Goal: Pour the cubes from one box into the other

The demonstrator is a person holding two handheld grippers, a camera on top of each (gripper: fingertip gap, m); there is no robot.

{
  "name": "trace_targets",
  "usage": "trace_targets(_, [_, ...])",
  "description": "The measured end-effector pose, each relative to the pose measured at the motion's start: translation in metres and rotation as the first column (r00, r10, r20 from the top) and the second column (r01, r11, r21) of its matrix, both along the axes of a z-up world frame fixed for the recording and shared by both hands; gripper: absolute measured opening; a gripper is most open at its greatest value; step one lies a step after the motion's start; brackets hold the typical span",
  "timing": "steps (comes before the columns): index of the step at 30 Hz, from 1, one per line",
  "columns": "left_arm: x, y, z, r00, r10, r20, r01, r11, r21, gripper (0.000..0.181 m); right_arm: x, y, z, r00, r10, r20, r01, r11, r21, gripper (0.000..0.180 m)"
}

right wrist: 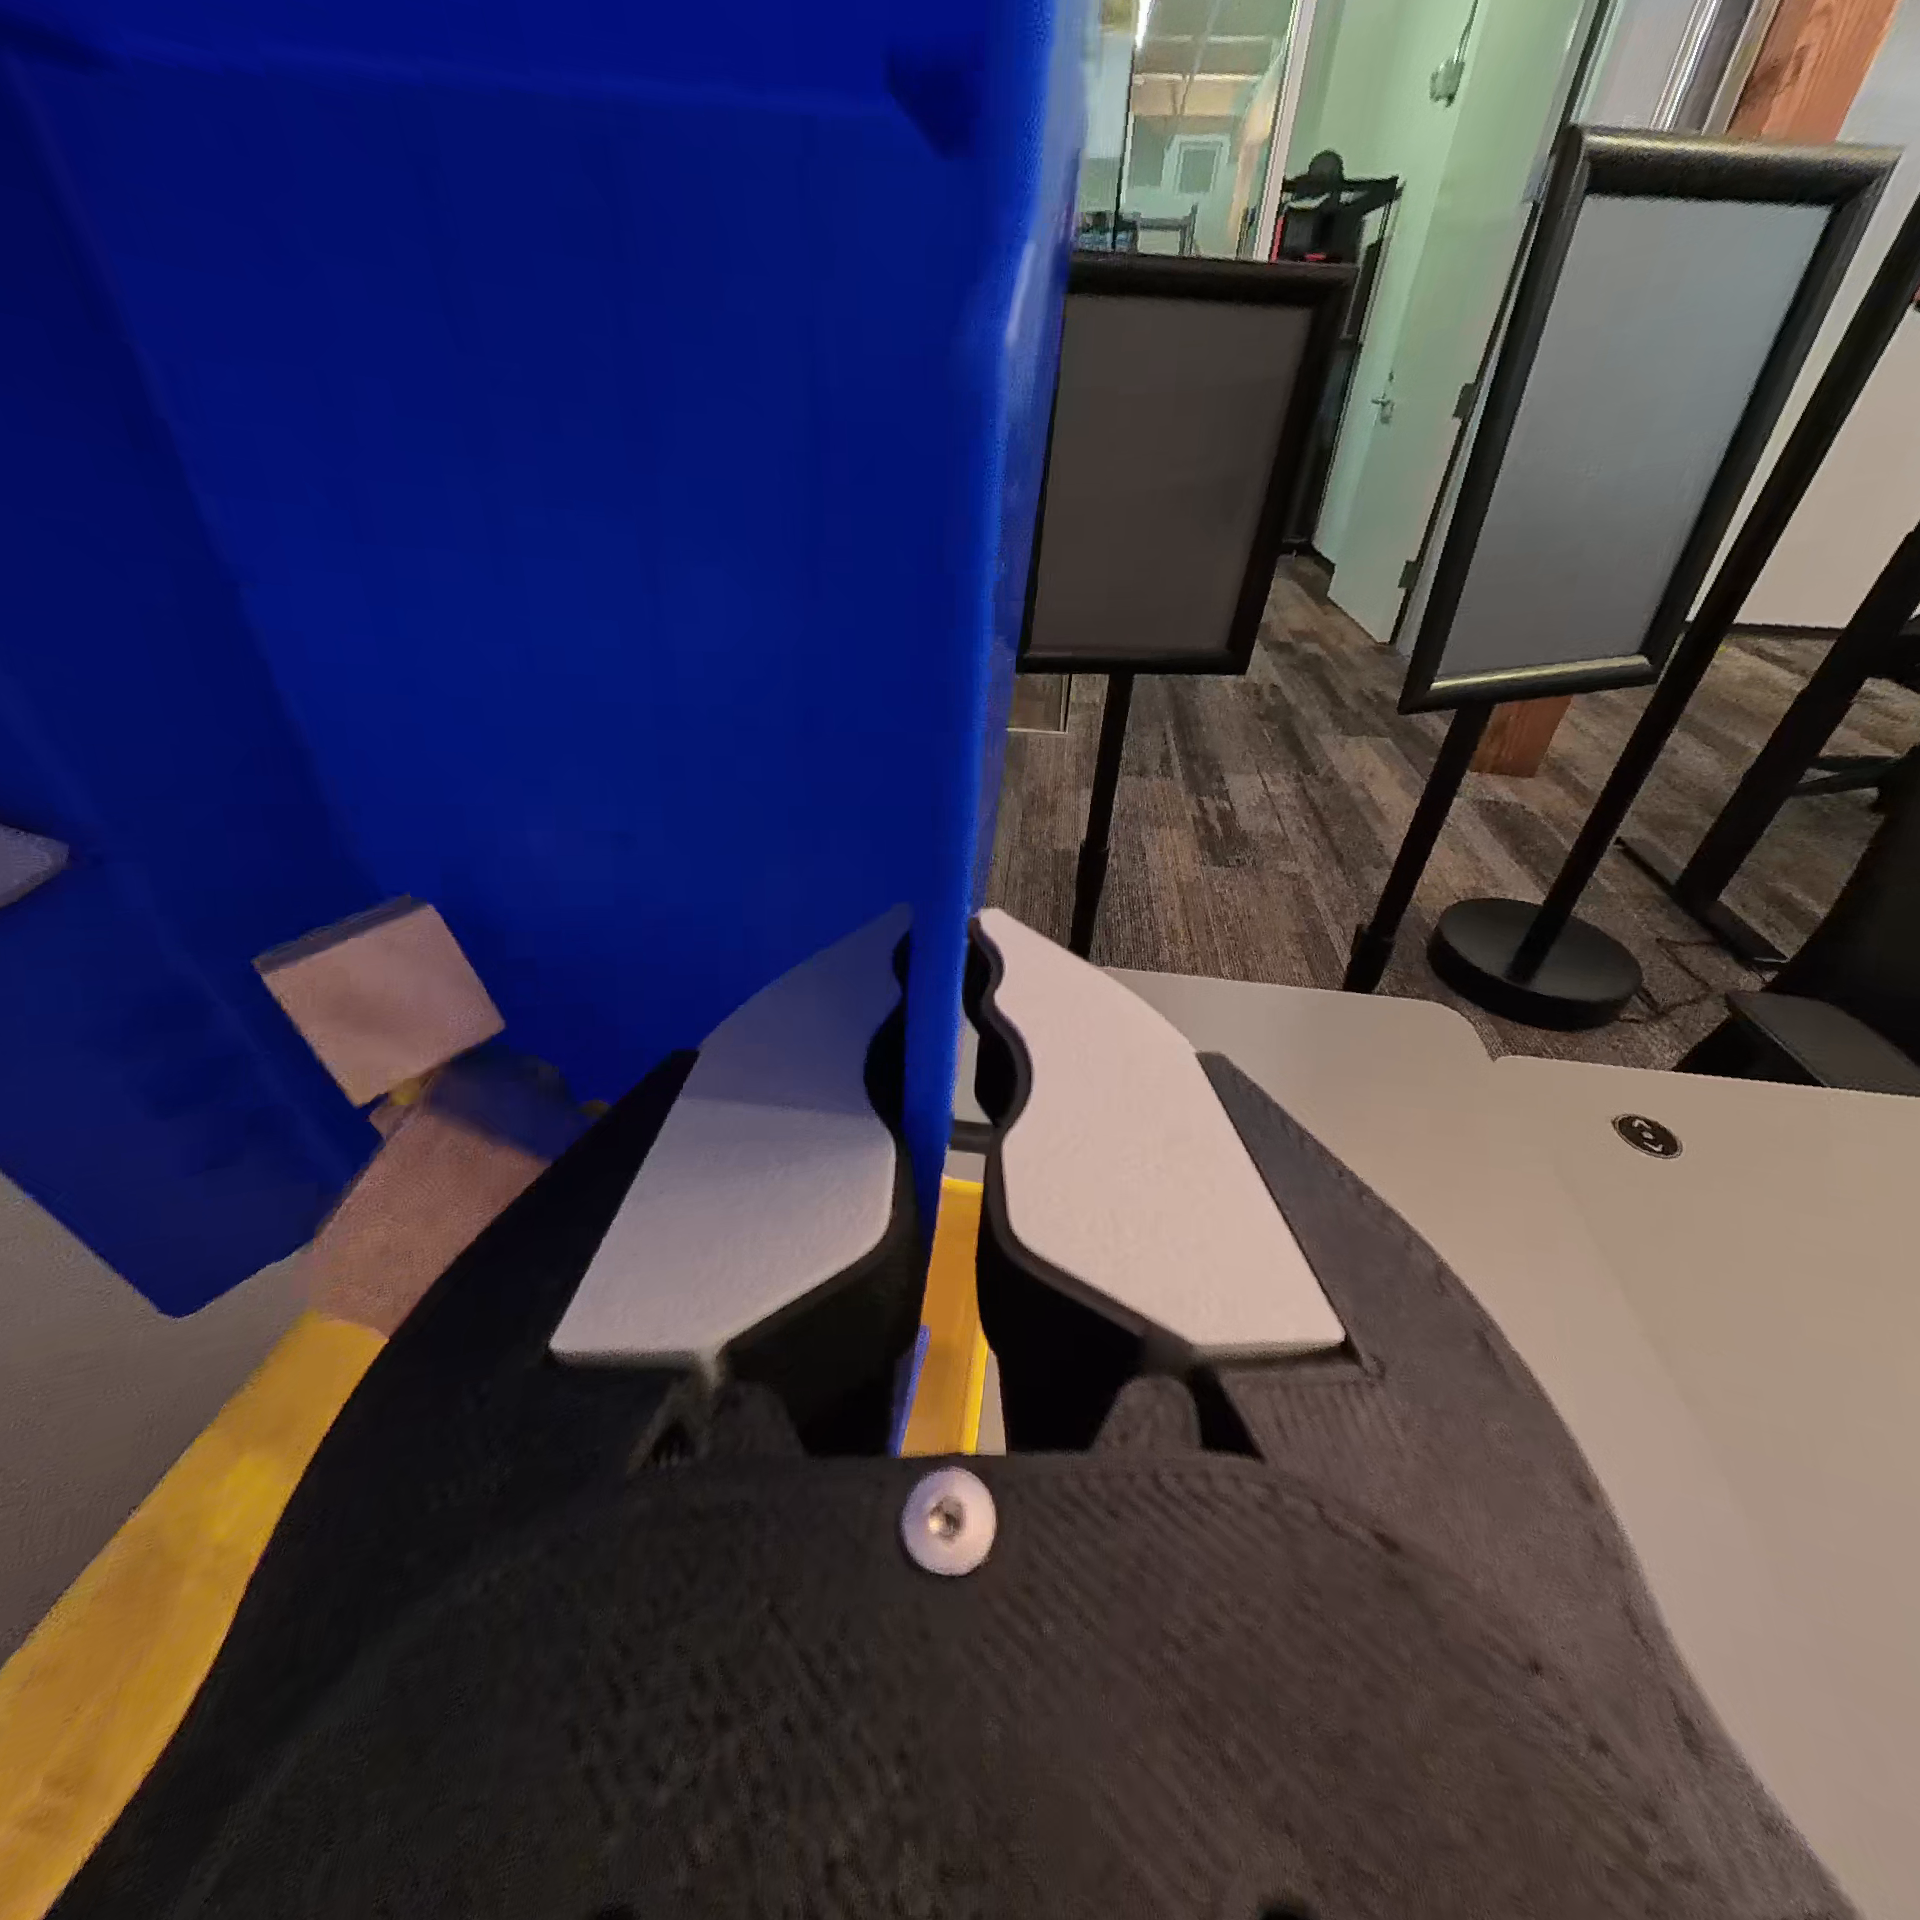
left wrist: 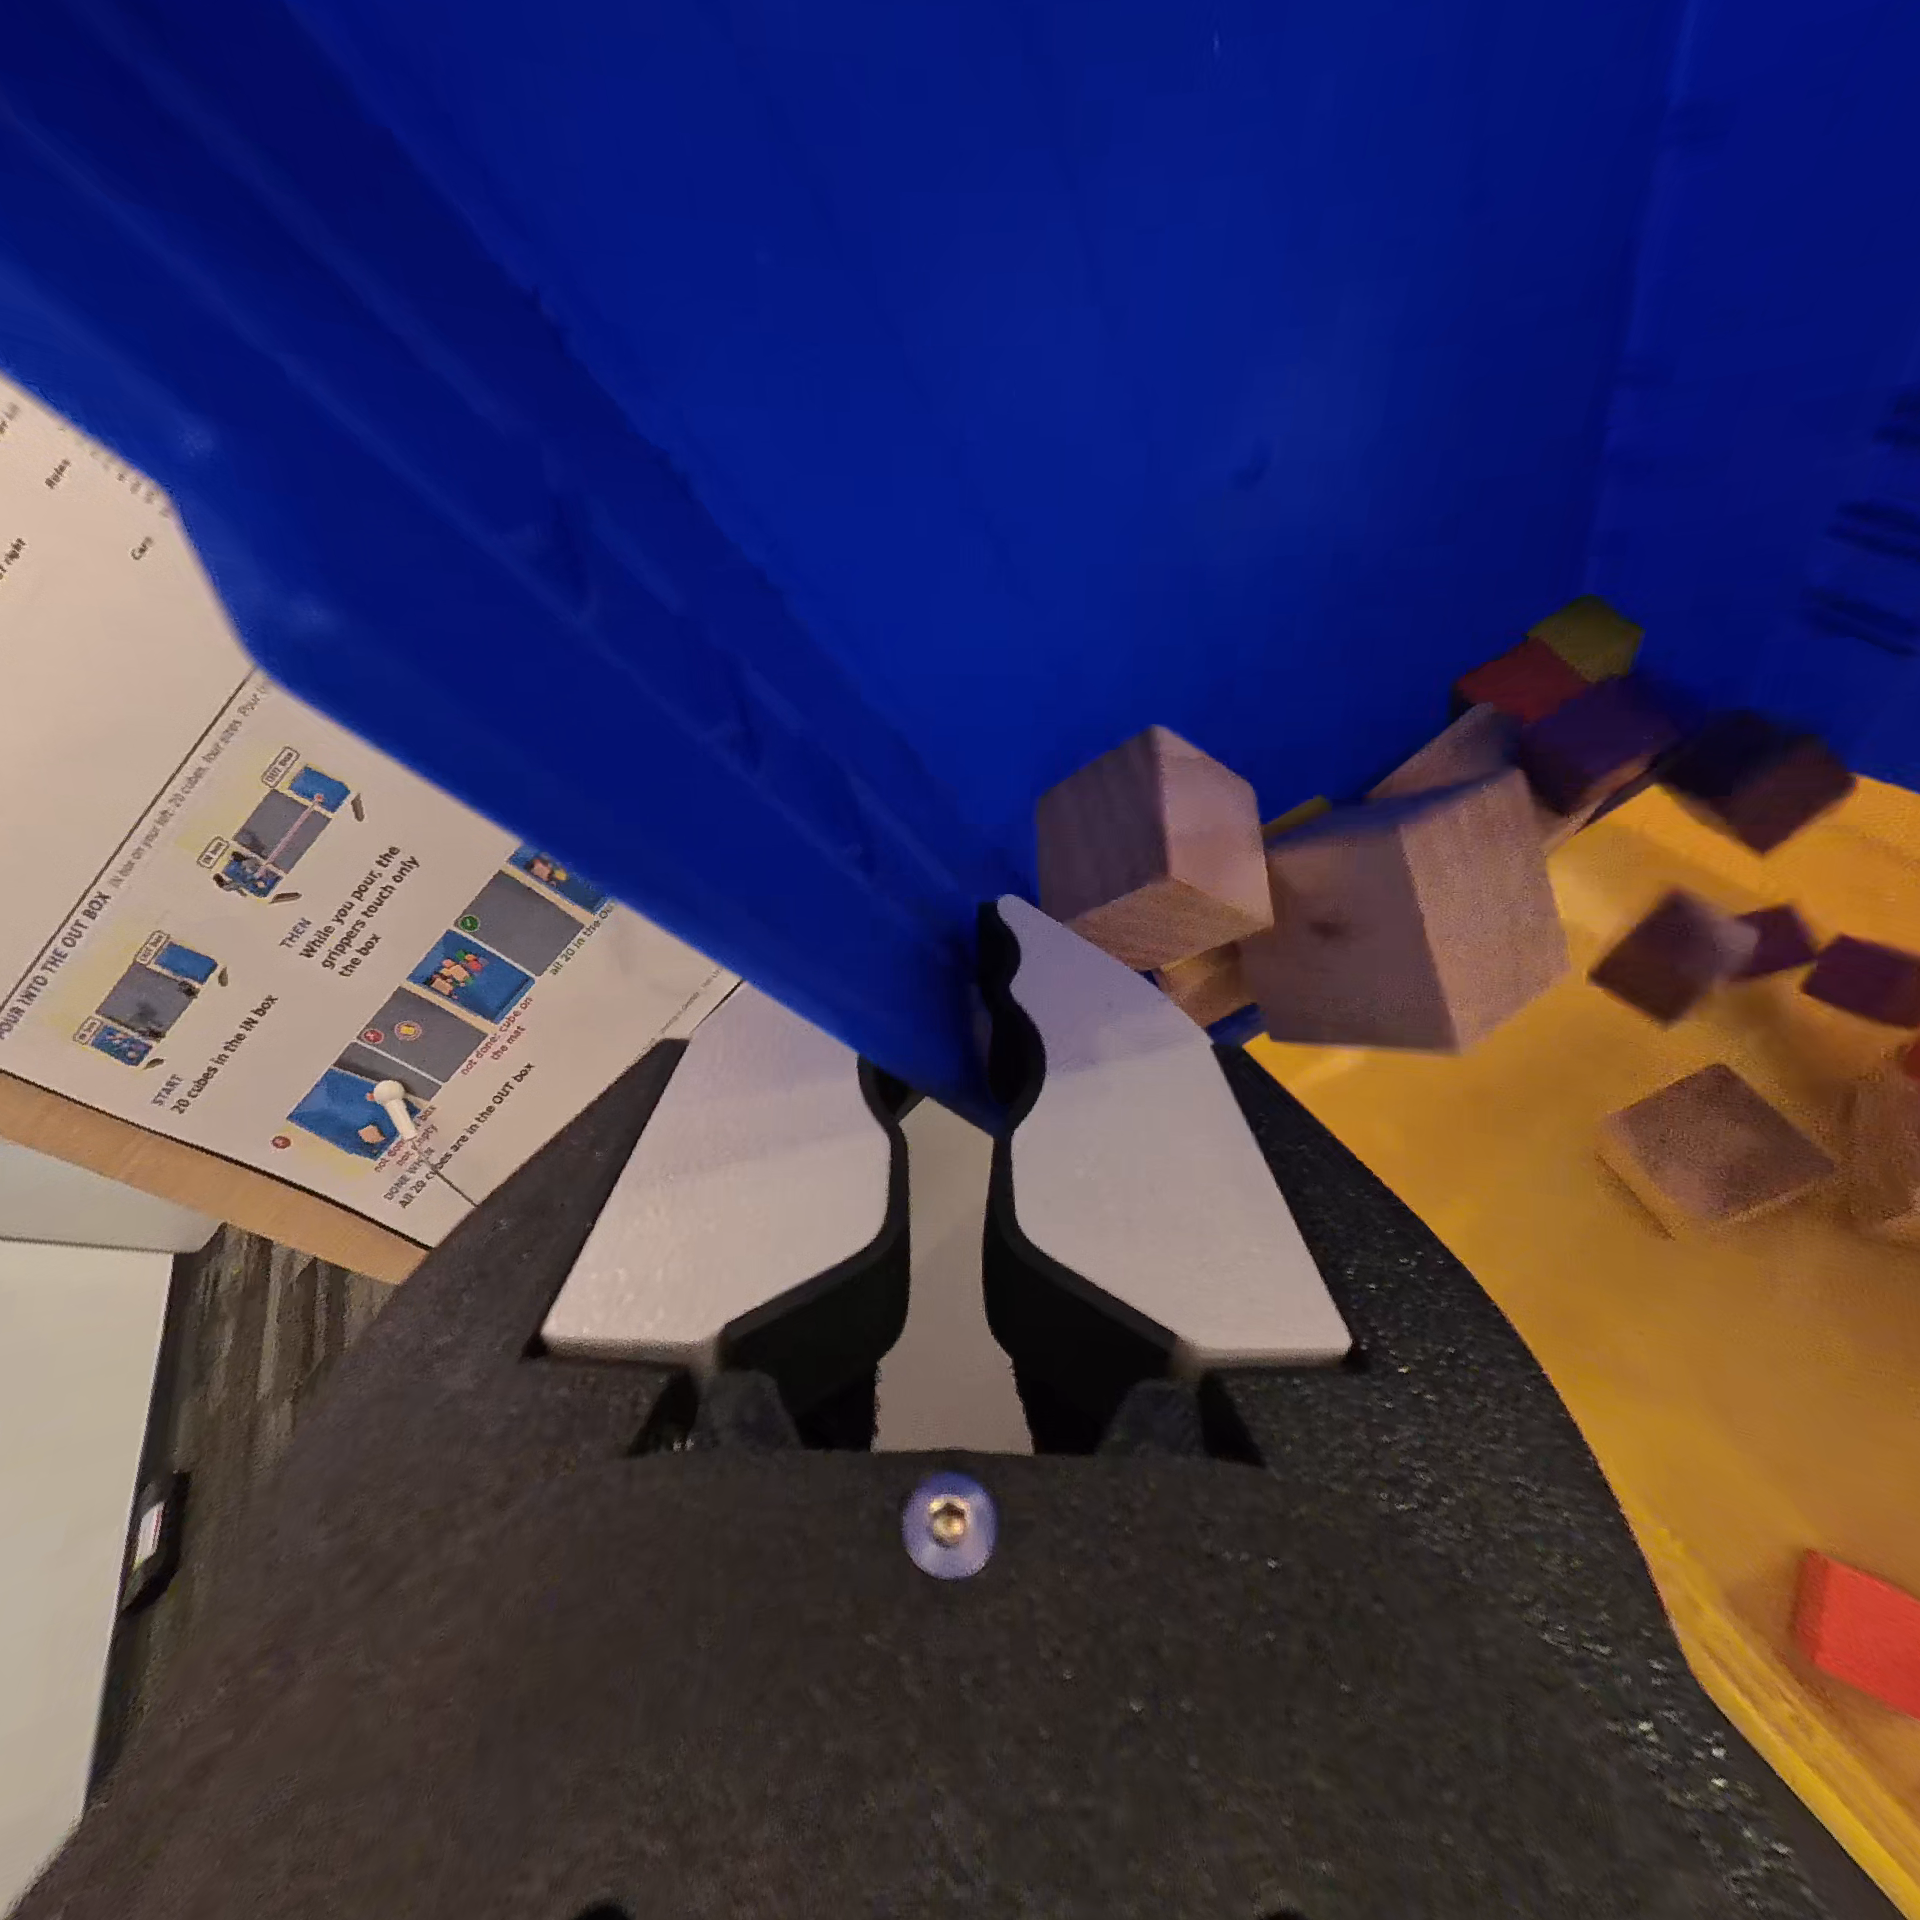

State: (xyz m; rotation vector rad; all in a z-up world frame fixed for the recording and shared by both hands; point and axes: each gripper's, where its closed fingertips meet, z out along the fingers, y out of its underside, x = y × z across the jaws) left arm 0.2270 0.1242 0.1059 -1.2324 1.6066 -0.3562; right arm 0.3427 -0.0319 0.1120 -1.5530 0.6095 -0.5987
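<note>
Each hand-held gripper, left [left wrist: 992, 1023] and right [right wrist: 940, 1023], pinches an opposite wall of the upended blue plastic box [left wrist: 935, 416], so its small wooden cubes [left wrist: 1403, 914] tumble into the shallow yellow box [left wrist: 1455, 1299] directly below.

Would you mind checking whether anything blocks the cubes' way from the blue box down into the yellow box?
Nothing visible does: the cubes tumble from the tipped blue box straight into the yellow box below.

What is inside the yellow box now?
In the yellow box lie a red cube and plain wooden cubes; others are falling. The rest is hidden.
</note>
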Motion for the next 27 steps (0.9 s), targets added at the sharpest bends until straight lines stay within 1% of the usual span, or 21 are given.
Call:
trace_targets(9, [-0.002, -0.007, 0.012, 0.999, -0.01, 0.032, 0.008, 0.999, 0.051, 0.01, -0.002, -0.007, 0.008, 1.0, -0.001, 0.027, 0.0, 0.999, 0.039, 0.004])
trace_targets(13, [-0.005, -0.011, 0.019, 0.997, -0.027, 0.07, 0.021, 0.997, 0.08, 0.011, -0.005, -0.011, 0.016, 0.997, -0.005, 0.072, 0.0, 0.998, 0.065, 0.004])
trace_targets(18, [-0.01, -0.02, 0.03, 0.985, -0.07, 0.155, 0.05, 0.99, 0.13, 0.012, -0.013, -0.021, 0.033, 0.987, -0.017, 0.157, -0.001, 0.993, 0.117, 0.004])
trace_targets(27, [-0.018, -0.026, 0.037, 0.979, -0.082, 0.186, 0.057, 0.989, 0.138, 0.012, -0.022, -0.027, 0.044, 0.982, -0.024, 0.189, 0.001, 0.992, 0.124, 0.003])
